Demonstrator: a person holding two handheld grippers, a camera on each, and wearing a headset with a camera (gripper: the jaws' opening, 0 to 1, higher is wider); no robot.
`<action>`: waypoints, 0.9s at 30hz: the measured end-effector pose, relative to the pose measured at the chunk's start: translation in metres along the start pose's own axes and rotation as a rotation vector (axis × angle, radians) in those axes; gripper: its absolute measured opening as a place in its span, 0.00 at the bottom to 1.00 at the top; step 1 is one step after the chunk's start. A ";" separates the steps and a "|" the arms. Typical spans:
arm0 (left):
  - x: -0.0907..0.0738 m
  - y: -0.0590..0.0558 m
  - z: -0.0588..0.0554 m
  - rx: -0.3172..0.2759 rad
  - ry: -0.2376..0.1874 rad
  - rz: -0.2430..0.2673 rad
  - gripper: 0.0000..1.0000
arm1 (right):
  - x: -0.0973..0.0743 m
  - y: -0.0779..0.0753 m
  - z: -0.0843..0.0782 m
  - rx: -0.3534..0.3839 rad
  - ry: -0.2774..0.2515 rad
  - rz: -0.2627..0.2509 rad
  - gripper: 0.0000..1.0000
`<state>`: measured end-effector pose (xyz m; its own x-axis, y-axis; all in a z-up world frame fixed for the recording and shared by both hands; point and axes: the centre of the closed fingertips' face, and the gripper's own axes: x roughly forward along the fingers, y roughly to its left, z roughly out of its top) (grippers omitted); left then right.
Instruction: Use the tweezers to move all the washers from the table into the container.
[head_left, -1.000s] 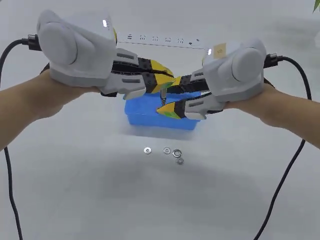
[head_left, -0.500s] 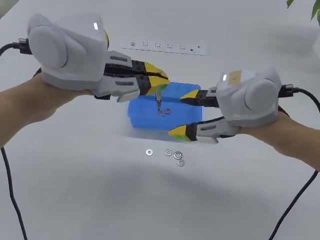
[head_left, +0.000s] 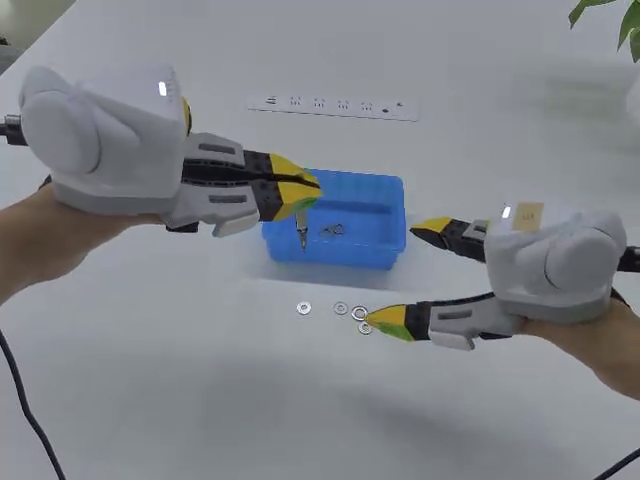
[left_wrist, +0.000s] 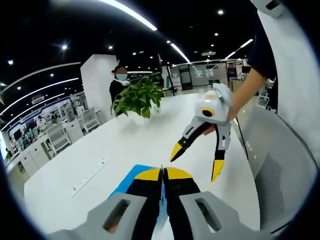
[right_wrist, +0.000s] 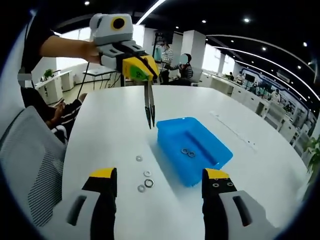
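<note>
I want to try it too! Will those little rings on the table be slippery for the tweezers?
Probably: the washers look smooth, shiny metal and lie flat on the table, so the thin tweezers may slip. They seem tiny, likely light.

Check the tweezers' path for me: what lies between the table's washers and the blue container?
Bare table alone separates the washers from the container, clear in the head view and right gripper view.

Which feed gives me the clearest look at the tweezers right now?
The right gripper view: the tweezers hang full length from the left claw, both legs clear against the white table. In the head view their short lower end pokes out under that claw; in the left gripper view they are a sliver between its shut jaws.
</note>
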<state>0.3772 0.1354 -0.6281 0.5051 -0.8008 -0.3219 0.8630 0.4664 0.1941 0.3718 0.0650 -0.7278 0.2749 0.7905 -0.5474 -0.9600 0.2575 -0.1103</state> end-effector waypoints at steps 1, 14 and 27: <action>-0.001 -0.002 -0.002 -0.007 0.004 0.003 0.05 | -0.002 0.003 -0.004 0.005 0.003 0.002 0.70; -0.004 -0.031 -0.019 -0.043 0.017 0.002 0.05 | -0.017 0.007 -0.001 0.160 -0.077 -0.020 0.91; -0.008 -0.044 -0.040 -0.067 -0.012 0.007 0.05 | -0.018 0.033 -0.019 0.095 -0.024 0.068 1.00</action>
<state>0.3348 0.1363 -0.6707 0.5116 -0.8014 -0.3097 0.8579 0.4960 0.1338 0.3345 0.0488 -0.7374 0.2114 0.8207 -0.5308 -0.9674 0.2533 0.0062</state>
